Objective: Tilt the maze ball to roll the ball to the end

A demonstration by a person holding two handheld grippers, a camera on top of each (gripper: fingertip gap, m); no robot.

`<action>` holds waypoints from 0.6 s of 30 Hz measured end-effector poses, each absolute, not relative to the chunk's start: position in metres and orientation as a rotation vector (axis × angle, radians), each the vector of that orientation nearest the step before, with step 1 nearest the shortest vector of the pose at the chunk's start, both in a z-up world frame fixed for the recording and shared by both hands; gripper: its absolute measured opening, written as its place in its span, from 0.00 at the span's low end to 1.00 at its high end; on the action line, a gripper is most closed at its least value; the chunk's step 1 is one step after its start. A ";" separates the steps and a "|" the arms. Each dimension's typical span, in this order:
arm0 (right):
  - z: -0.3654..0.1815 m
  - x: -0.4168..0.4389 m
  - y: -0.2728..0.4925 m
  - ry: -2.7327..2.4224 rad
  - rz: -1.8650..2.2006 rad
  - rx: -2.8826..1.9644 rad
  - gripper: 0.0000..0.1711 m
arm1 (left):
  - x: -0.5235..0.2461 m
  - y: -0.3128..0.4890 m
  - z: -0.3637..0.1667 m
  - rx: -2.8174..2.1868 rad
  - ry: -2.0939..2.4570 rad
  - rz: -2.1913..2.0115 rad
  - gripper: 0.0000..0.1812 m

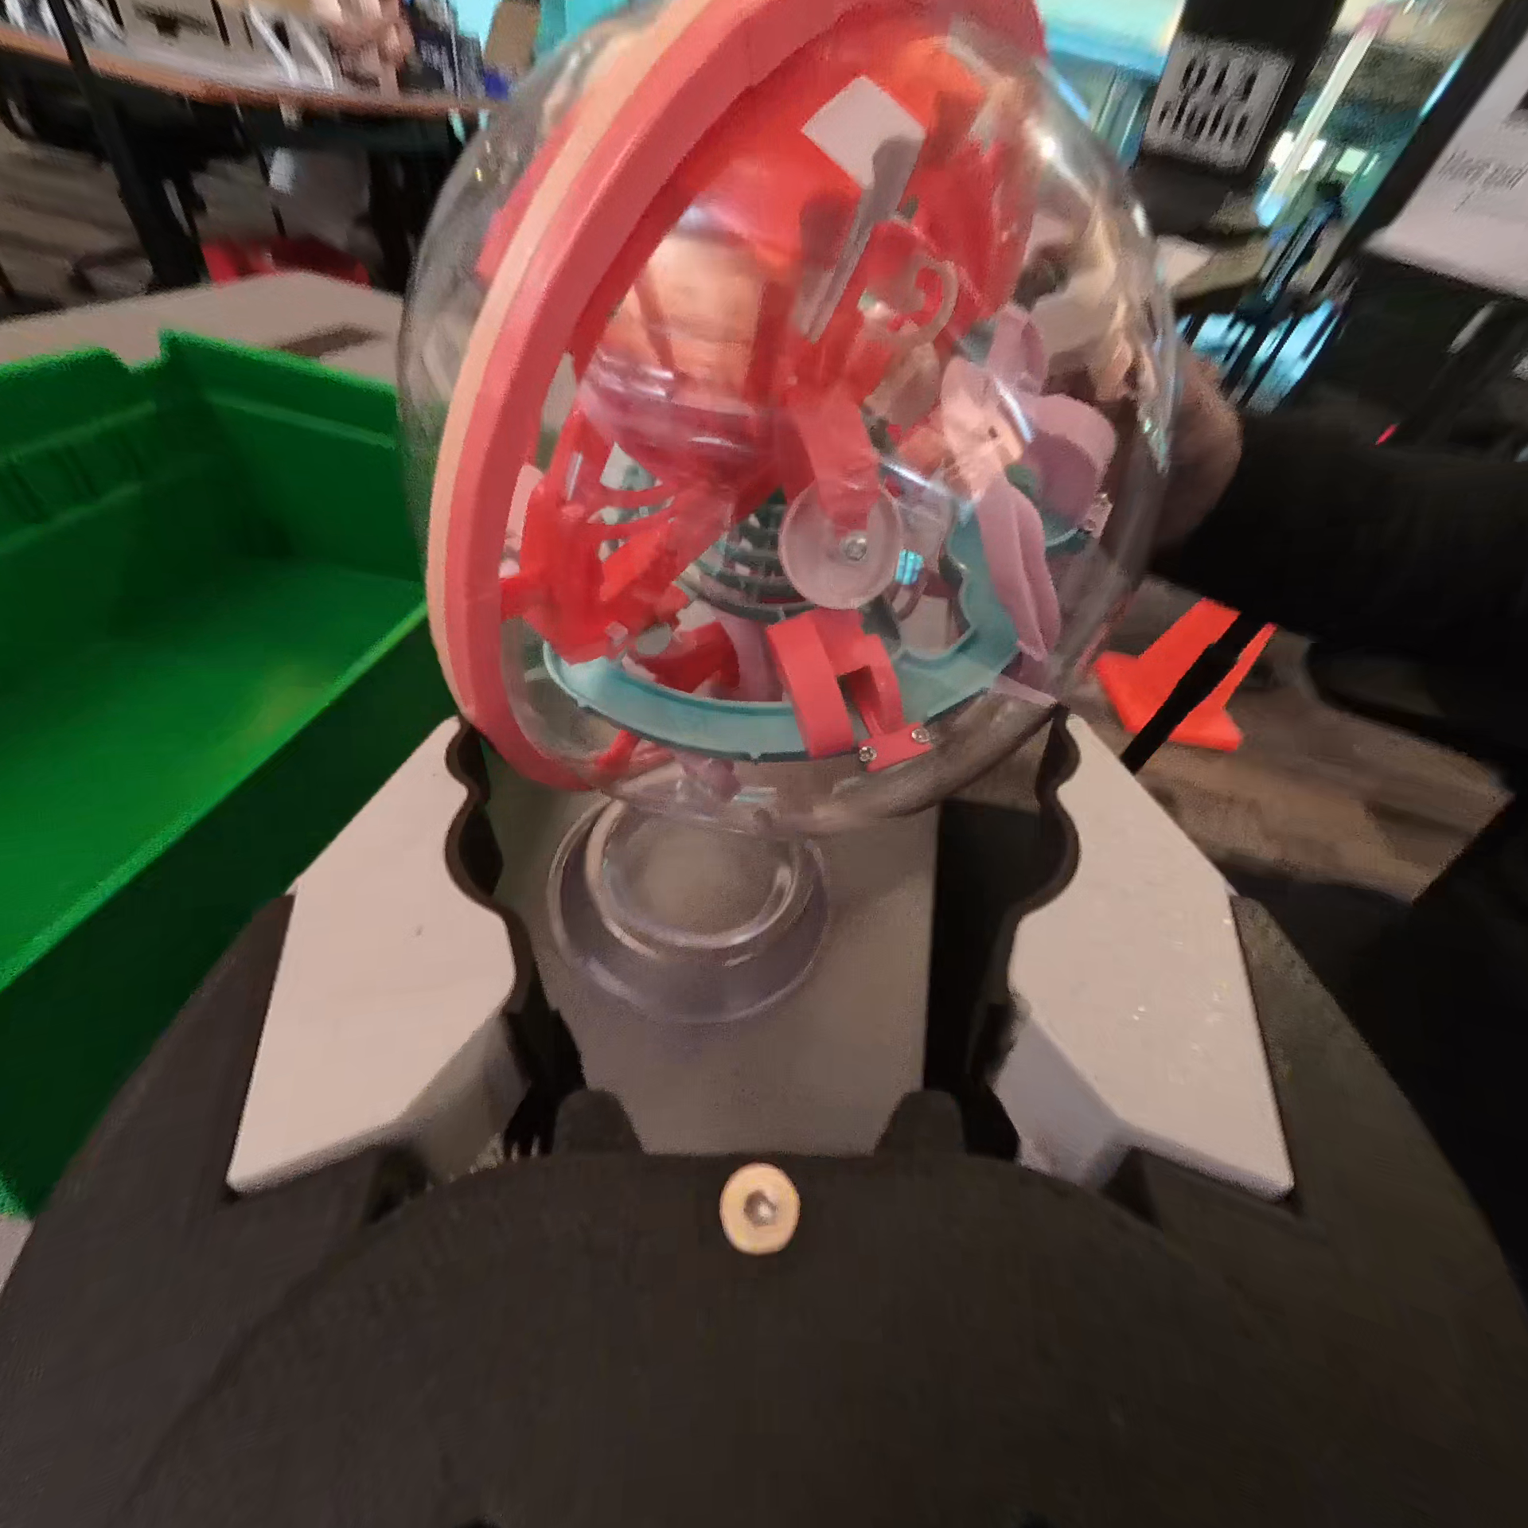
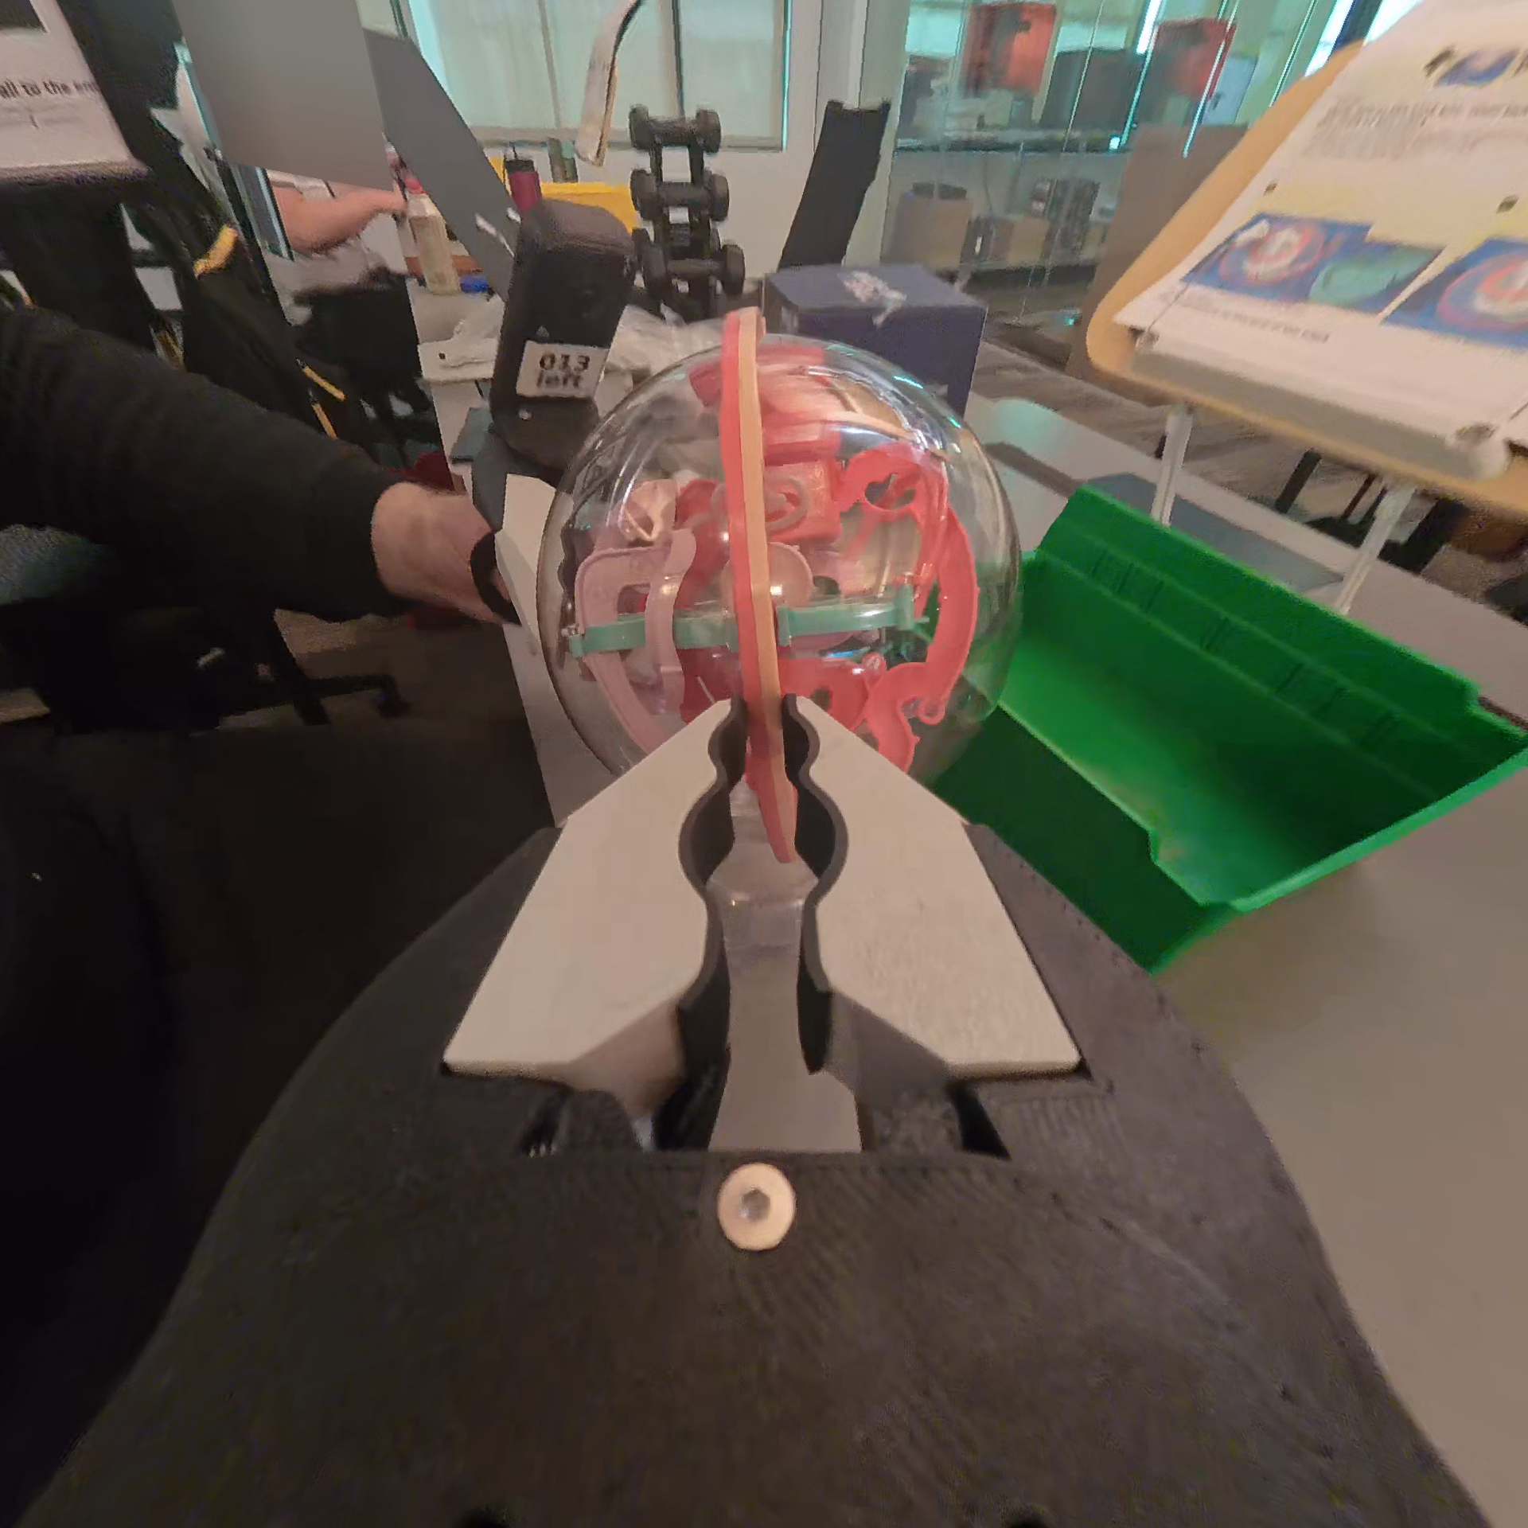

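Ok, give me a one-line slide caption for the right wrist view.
Right gripper clamps the red rim of the clear maze ball, green bin beside it.

The maze ball (image 1: pixel 785 430) had a glossy clear plastic shell that caught reflections; its inner tracks were smooth red, pink and teal plastic; the clear plastic stand (image 1: pixel 686 909) looked equally shiny; the right gripper (image 2: pixel 765 736) showed matt grey fingers (image 2: pixel 612 909) on a rough, ridged black plastic body; a bright metal screw (image 2: pixel 755 1205) sat in it; the green bin (image 2: pixel 1240 744) was smooth, slightly glossy plastic.
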State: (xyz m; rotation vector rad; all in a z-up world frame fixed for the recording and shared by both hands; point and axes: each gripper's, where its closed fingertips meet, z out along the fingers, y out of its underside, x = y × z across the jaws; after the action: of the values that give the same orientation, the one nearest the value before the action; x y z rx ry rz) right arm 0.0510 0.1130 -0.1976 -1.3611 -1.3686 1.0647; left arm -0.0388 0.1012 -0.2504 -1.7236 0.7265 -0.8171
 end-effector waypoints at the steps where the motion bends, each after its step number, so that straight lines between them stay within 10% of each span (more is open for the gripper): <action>1: -0.206 0.051 0.115 -1.387 1.055 -1.370 0.04 | -0.039 0.104 -0.262 -1.763 0.753 -0.783 0.70; 18: -0.237 0.046 0.114 -1.493 1.129 -1.444 0.11 | -0.062 0.071 -0.334 -2.249 0.918 -0.695 0.72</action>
State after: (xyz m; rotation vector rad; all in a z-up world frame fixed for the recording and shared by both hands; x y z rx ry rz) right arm 0.0464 0.1138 -0.2369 -1.4440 -1.4933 1.1287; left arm -0.0623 0.0706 -0.3336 -2.2493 0.9178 -0.6952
